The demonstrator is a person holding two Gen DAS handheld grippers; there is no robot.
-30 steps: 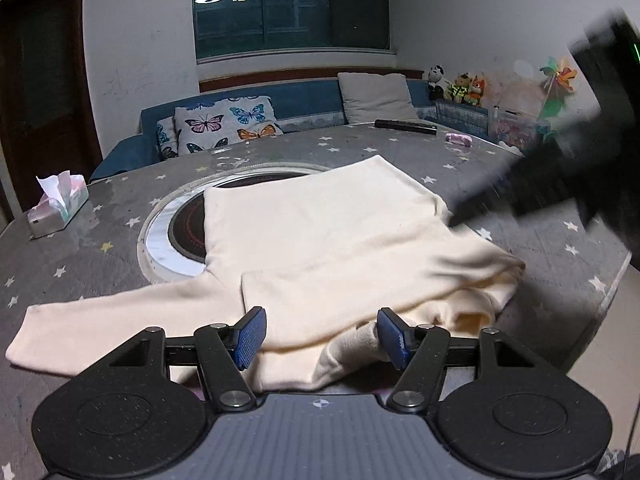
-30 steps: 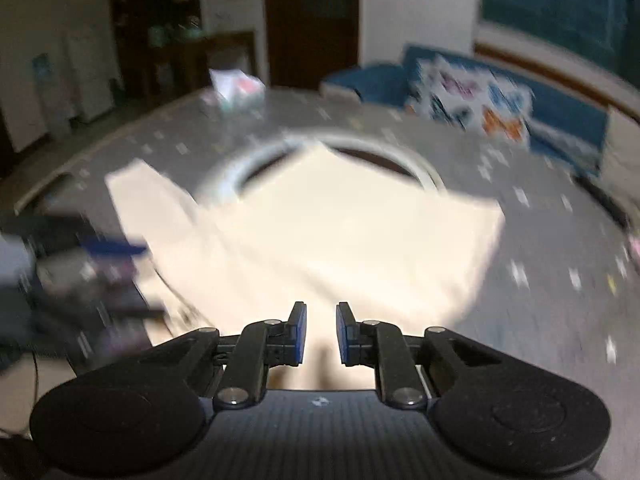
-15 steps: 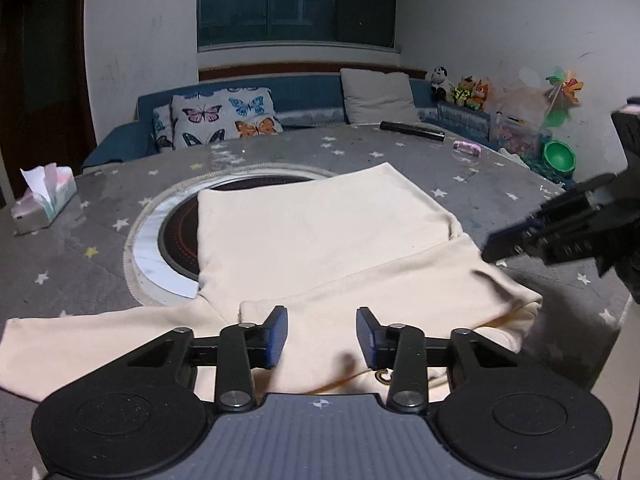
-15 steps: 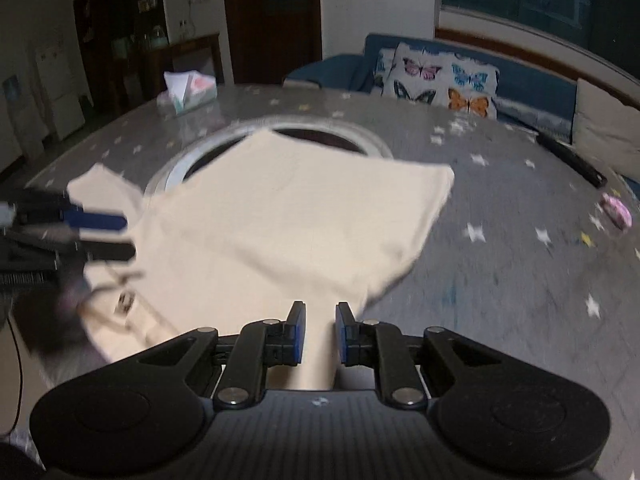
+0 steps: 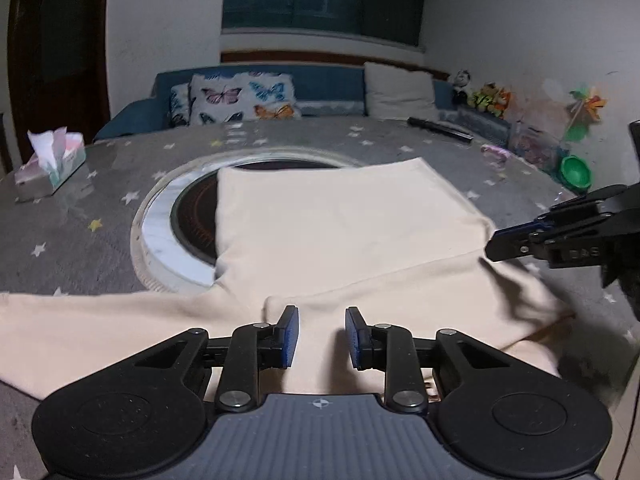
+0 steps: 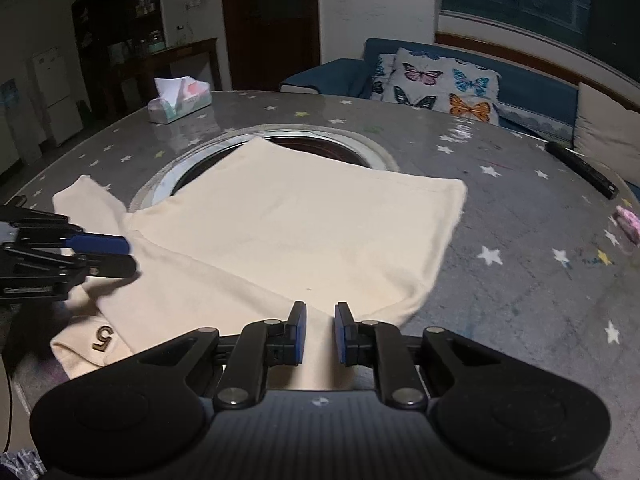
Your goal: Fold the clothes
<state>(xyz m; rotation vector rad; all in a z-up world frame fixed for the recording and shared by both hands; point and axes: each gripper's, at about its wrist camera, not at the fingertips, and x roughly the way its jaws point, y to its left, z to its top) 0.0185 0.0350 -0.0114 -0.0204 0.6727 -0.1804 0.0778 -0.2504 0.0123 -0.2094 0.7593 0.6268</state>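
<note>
Only writing I can read is a brown "5" (image 6: 103, 337) on the cream sweater (image 5: 344, 236), down near its close corner. Sweater's lying flat on the starry grey bench (image 6: 520, 240), far hem over the round inset ring (image 6: 384, 156). My left gripper (image 5: 322, 334) and right gripper (image 6: 320, 330) both have jaws parted, holding nothing. Bare bench to my right, tissue box (image 6: 180, 98) far left.
</note>
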